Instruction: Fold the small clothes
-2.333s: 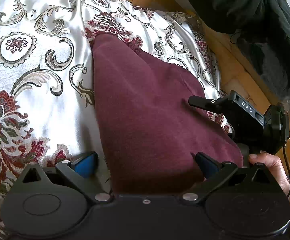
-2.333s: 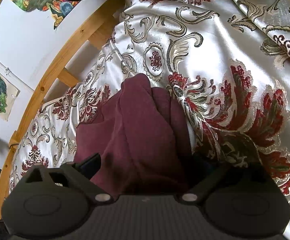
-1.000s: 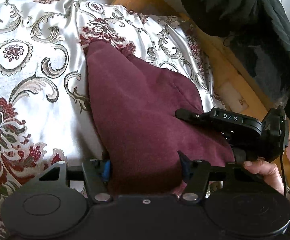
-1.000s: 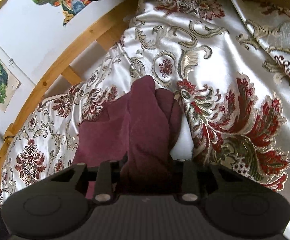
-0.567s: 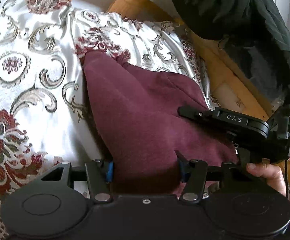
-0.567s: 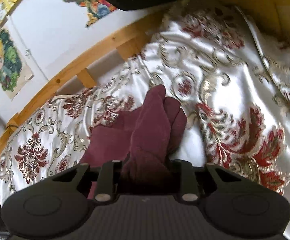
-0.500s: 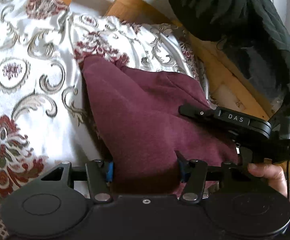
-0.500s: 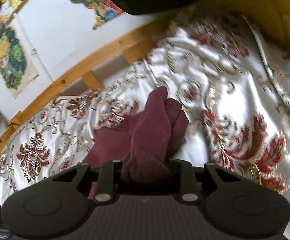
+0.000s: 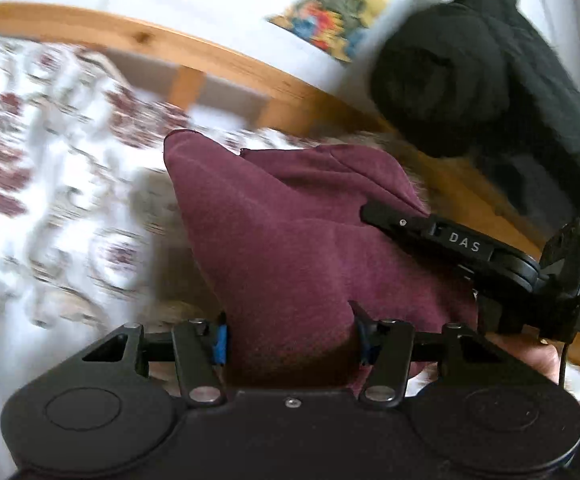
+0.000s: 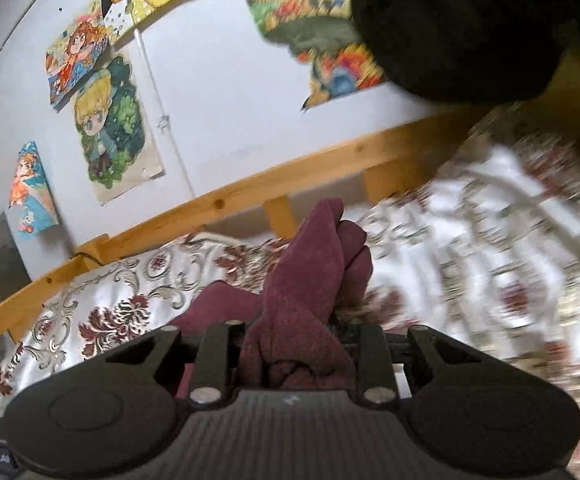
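Maroon garment (image 9: pixel 290 240) bunched inside both claws — left claw (image 9: pixel 290 338) and right claw (image 10: pixel 296 354) clamped on it.

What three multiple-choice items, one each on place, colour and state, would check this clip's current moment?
1. Where is the wooden rail?
A. between bedspread and wall
B. on top of the garment
C. under the left claw

2. What colour is the garment?
A. yellow
B. maroon
C. white

3. What is the state of the left claw and right claw?
A. both open, holding nothing
B. only the left is shut
C. both shut on the garment

Answers:
1 A: the rail runs behind the bedspread, with the postered wall beyond.
2 B: the cloth is dark red in both views.
3 C: cloth is bunched between each claw's fingers.
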The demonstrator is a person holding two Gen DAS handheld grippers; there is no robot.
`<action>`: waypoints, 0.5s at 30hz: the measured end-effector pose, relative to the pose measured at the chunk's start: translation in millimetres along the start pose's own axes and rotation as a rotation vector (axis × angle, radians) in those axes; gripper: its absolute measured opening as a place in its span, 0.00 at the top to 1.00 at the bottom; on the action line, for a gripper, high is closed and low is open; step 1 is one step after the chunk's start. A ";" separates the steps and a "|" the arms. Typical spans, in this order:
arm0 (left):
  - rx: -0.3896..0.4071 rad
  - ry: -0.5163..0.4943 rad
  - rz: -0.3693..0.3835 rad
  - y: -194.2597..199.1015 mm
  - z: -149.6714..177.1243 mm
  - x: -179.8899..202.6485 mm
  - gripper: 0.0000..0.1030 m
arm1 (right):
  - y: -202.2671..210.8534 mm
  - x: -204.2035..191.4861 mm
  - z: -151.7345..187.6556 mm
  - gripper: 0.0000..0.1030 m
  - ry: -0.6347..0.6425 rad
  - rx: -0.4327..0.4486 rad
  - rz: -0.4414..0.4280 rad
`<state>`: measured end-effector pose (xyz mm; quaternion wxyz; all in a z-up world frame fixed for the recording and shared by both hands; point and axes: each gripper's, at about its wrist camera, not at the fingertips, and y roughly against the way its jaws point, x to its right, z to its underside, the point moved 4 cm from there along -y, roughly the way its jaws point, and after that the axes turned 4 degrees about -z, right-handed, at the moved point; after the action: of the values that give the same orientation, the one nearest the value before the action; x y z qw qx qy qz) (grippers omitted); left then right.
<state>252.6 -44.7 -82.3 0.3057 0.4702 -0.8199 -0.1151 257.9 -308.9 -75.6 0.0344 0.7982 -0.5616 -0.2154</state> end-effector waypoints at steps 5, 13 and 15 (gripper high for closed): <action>-0.054 0.050 -0.150 -16.0 6.6 -55.4 0.45 | -72.3 -17.0 33.3 0.72 0.034 -0.135 -0.010; -0.109 0.213 -0.177 -29.5 11.7 -83.8 0.38 | -71.2 -2.9 42.8 0.43 0.006 -0.183 0.041; -0.114 0.207 -0.190 -29.5 10.0 -80.0 0.35 | -68.3 0.4 41.6 0.38 0.015 -0.177 0.065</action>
<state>296.8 6.0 -135.7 0.4027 0.5369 -0.7278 -0.1409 302.3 -276.4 -133.7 0.1160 0.7748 -0.5659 -0.2569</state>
